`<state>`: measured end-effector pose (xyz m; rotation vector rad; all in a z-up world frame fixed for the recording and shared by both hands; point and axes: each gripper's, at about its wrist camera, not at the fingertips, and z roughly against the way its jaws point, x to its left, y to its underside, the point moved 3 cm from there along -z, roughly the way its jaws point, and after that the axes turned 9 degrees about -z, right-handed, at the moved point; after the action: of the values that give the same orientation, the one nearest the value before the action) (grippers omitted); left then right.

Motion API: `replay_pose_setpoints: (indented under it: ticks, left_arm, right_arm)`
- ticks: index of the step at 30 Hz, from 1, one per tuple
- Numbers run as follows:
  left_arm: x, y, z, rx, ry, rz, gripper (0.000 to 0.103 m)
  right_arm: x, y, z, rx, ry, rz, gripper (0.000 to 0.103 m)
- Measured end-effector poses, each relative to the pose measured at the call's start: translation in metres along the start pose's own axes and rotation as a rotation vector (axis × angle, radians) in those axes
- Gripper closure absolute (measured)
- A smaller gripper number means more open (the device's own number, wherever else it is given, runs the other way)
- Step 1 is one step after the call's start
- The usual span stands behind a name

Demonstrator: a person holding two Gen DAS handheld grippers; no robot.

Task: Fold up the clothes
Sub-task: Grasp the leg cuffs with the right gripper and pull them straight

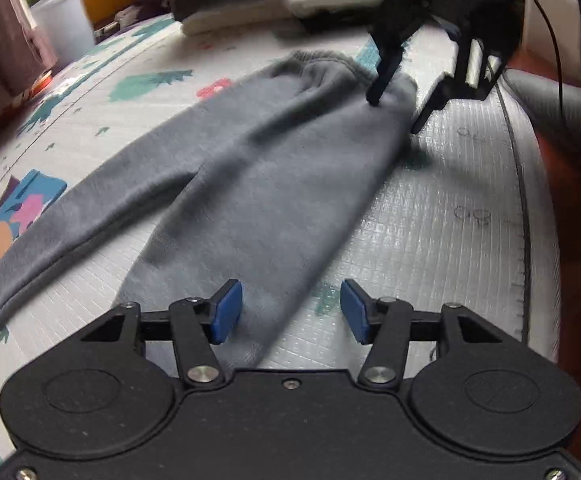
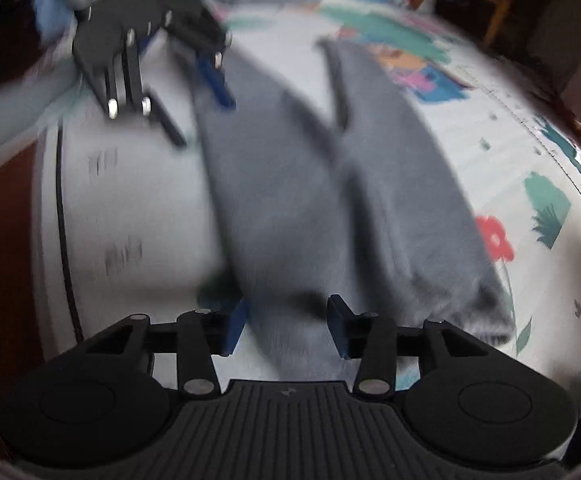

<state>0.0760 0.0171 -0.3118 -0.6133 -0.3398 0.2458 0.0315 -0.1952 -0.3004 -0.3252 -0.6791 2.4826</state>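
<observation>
In your left wrist view, the grey trousers lay spread flat on the patterned play mat, waistband at the far end and both legs running back towards the camera. Your left gripper hung over the hem end of the nearer leg, its blue-padded fingers parted, cloth lying below the gap and neither pad pressing on it. At the far end your right gripper stood over the waistband corner, one finger on the cloth and the other just off its edge, spread apart. Folded clothes sat beyond the mat, with a white pot at the far left. In your right wrist view, heavily blurred, your right gripper hovered at the waistband of the trousers, fingers released with the cloth under the gap. The two legs stretched away across the mat, and your left gripper hung at the far hem, its fingers apart.
</observation>
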Motion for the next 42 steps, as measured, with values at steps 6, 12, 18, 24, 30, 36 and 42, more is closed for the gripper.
replay_pose_setpoints:
  ticks: [6,12,18,24,30,36,42]
  left_arm:
    - [0.017,-0.013,0.003,0.089,0.095,-0.044,0.099]
    - [0.024,-0.011,0.012,0.149,0.243,-0.072,0.099]
    - [0.054,-0.019,0.028,0.019,0.177,0.132,0.099]
    - [0.041,-0.015,-0.006,0.034,0.111,0.214,0.058]
    - [0.042,-0.012,0.008,0.007,0.107,0.194,0.059]
    - [0.045,0.007,0.023,0.041,0.101,0.198,0.058]
    - [0.036,0.034,0.049,0.078,-0.005,0.027,0.058]
  right_arm:
    - [-0.020,-0.013,0.003,0.089,-0.118,-0.175,0.092]
    - [-0.014,-0.011,0.006,0.155,-0.247,-0.186,0.068]
    - [-0.055,-0.028,0.024,-0.025,-0.211,-0.399,0.068]
    - [-0.072,-0.001,-0.014,-0.042,-0.062,-0.465,0.080]
    - [-0.072,-0.004,0.011,-0.095,-0.048,-0.459,0.078]
    - [-0.072,-0.002,0.006,-0.078,0.009,-0.396,0.075]
    - [-0.029,-0.004,0.036,-0.133,-0.063,-0.192,0.062]
